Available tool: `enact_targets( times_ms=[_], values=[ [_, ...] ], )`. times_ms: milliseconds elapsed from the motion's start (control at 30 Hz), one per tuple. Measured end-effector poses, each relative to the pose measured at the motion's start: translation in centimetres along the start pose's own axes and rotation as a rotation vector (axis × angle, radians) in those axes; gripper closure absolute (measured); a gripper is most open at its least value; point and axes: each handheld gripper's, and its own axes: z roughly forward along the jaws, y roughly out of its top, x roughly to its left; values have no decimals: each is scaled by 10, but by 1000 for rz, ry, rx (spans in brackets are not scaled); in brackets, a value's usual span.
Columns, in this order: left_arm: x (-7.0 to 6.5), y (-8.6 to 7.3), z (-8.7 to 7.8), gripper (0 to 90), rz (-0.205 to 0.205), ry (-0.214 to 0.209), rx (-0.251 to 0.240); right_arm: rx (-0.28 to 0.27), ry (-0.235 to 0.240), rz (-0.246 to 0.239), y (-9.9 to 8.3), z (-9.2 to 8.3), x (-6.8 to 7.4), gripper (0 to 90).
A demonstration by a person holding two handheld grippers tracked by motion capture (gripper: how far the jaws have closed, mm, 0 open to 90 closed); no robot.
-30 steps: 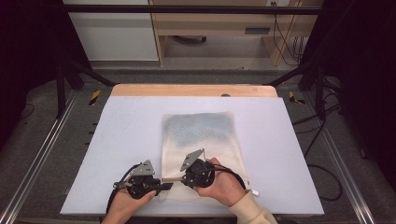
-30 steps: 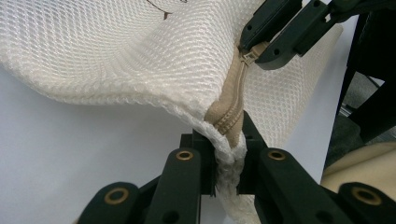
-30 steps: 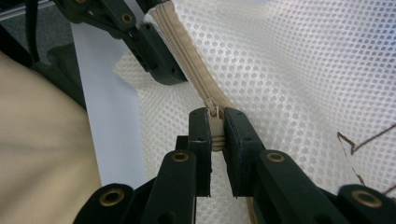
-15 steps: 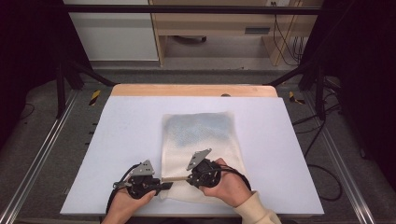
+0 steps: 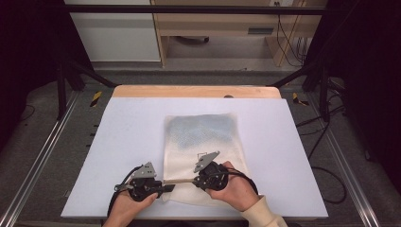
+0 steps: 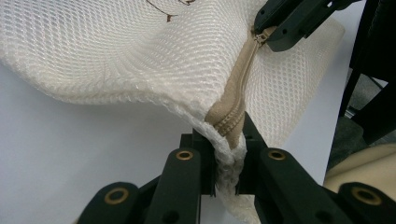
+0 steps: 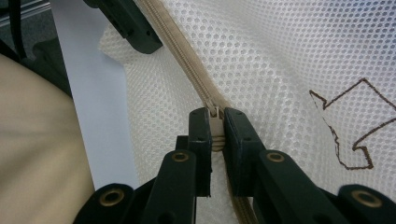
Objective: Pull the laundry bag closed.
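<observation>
A cream mesh bag (image 5: 203, 137) lies flat in the middle of the white table, with something bluish inside its far half. A tan zipper (image 5: 179, 180) runs along its near edge. My left gripper (image 5: 166, 187) is shut on the bag's near-left corner (image 6: 227, 140), at the zipper's end. My right gripper (image 5: 196, 179) is shut on the zipper pull (image 7: 215, 126), partway along the zipper. The stretch of zipper (image 6: 245, 70) between the two grippers is pulled taut and lifted slightly.
The white table (image 5: 123, 142) has a wooden strip (image 5: 196, 91) along its far edge. A brown outline drawing (image 7: 348, 126) is printed on the mesh beside the right gripper. Dark frame posts stand at the far left (image 5: 61, 71) and far right (image 5: 324, 75).
My right gripper has slid to the right along the bag's near edge with the zipper pull, widening the gap from the left gripper. The left gripper has stayed in place.
</observation>
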Motion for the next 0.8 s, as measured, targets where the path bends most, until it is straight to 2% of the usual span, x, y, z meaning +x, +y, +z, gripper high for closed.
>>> enact_targets(
  times_ms=[800],
  values=[
    [-3,2,7,821,18,3,13,-8,-4,44,-17,-8,-3,820]
  ],
)
